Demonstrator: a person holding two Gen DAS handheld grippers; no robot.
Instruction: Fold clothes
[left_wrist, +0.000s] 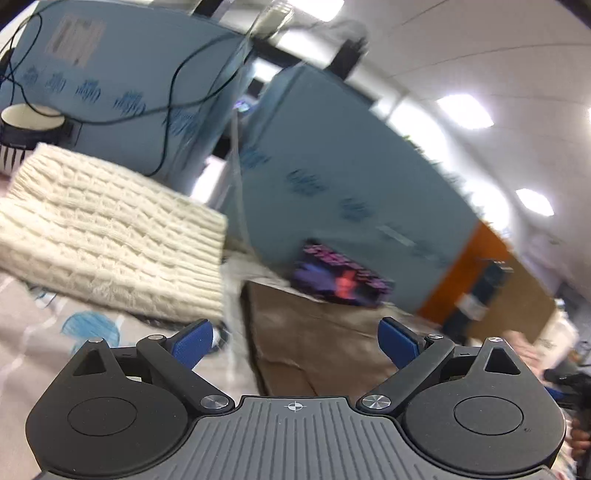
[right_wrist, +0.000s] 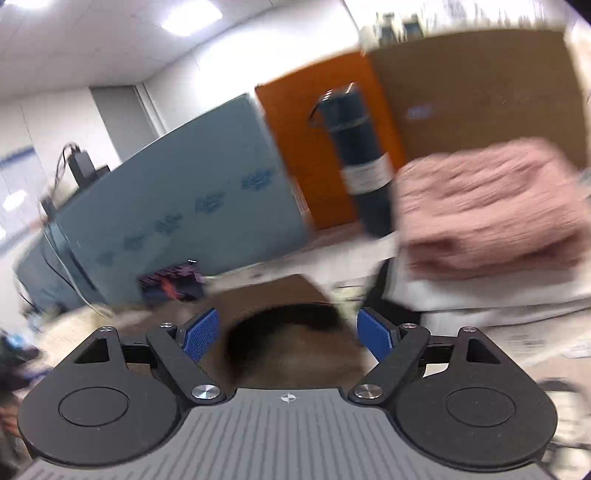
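A folded cream cable-knit sweater (left_wrist: 110, 236) is seen in the left wrist view, lying on the counter's pale patterned cloth (left_wrist: 33, 332) to the left of and beyond the left gripper (left_wrist: 295, 341). A brown garment of soft fabric (left_wrist: 317, 343) is spread flat on the counter straight ahead of that gripper, just beyond its blue-padded fingertips (left_wrist: 194, 341). The jaws of the left gripper are held wide apart and nothing is caught between them.

In the right wrist view the same brown garment (right_wrist: 295, 350) is seen below and ahead of the right gripper (right_wrist: 290, 334), with a dark curved patch across it; the blur keeps it from being told whether this is a collar or a shadow. The right jaws are likewise spread wide, and no cloth is pinched by the blue pads (right_wrist: 201, 332). A folded pink knitted garment (right_wrist: 491, 206) is stacked on a white folded item (right_wrist: 498, 299) at the right of this view.

A small purple and red packet (left_wrist: 341, 275) lies at the far edge of the brown garment. A dark blue cylindrical bottle (right_wrist: 362, 162) stands beside the pink stack, in front of an orange panel (right_wrist: 299, 129). Grey-blue partition boards (left_wrist: 332, 166) are set behind the counter, and a black and white mug (left_wrist: 26, 129) stands behind the cream sweater. Both views are strongly blurred.
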